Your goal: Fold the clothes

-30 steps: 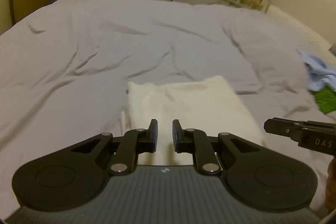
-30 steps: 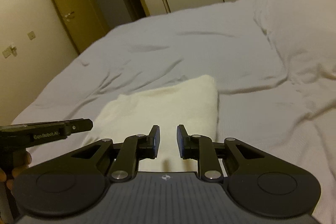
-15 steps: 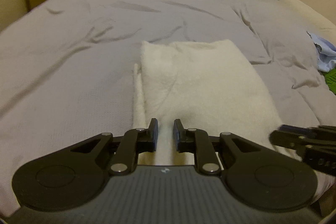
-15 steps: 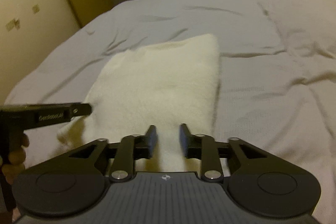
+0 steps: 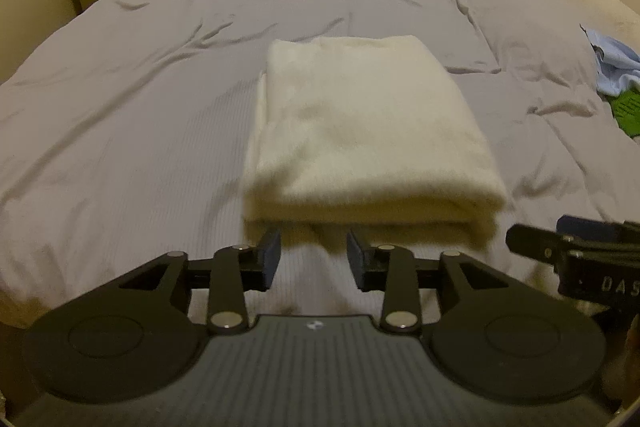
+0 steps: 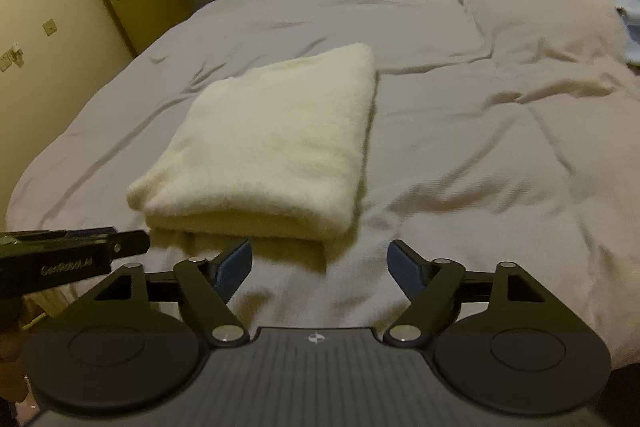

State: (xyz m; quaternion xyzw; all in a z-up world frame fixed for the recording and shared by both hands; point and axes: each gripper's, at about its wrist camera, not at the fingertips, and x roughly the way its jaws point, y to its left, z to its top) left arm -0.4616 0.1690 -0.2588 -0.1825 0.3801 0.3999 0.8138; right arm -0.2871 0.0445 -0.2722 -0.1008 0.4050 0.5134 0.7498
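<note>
Evidently cream garment is lying folded on bed; left tool and right tool are opening, empty; blue clothes far right are waiting.

Folded towel fluffy cream cloth; bedspread matt grey ribbed fabric, wrinkled.
</note>
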